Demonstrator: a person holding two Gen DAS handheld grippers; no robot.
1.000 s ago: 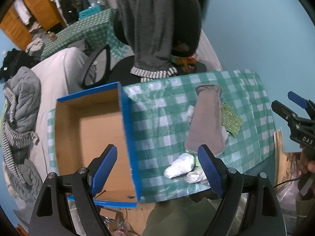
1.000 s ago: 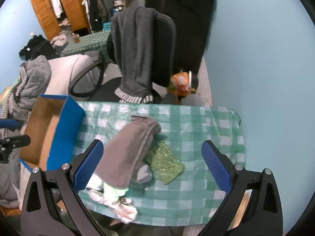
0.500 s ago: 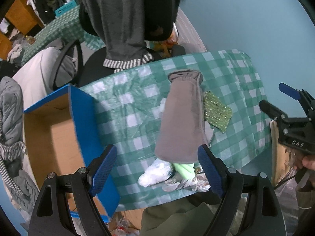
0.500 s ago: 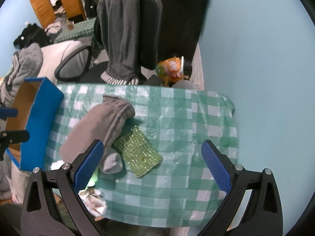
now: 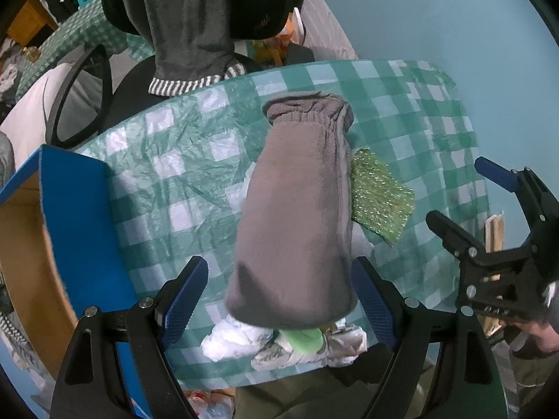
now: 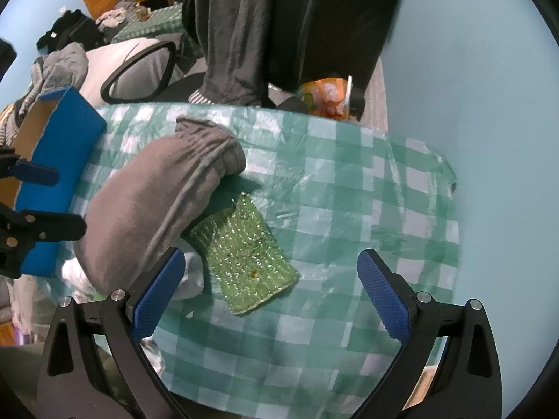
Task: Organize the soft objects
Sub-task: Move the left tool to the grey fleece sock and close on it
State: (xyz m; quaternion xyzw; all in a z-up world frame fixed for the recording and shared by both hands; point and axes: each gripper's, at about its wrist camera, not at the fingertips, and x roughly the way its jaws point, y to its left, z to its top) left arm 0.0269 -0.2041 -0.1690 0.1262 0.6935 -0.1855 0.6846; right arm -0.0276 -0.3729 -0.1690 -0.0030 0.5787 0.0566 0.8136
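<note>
A grey fleece sleeve (image 5: 300,216) lies along the checked green tablecloth (image 5: 181,160); it also shows in the right wrist view (image 6: 157,206). A glittery green cloth (image 5: 379,199) lies partly under its right side, and shows in the right wrist view (image 6: 244,251). White crumpled items (image 5: 237,337) and a light green piece (image 5: 302,338) stick out from under its near end. My left gripper (image 5: 283,300) is open, its jaws on either side of the sleeve's near end. My right gripper (image 6: 270,295) is open, above the green cloth.
An open blue cardboard box (image 5: 73,209) stands at the table's left edge. An office chair with grey trousers draped over it (image 5: 195,17) stands behind the table. A blue wall (image 6: 471,70) is on the right. An orange bag (image 6: 325,99) sits behind the table.
Both grippers have moved forward and closer to the table. The left one swung right, from the box to over the grey sleeve. The right one came in over the green cloth.
</note>
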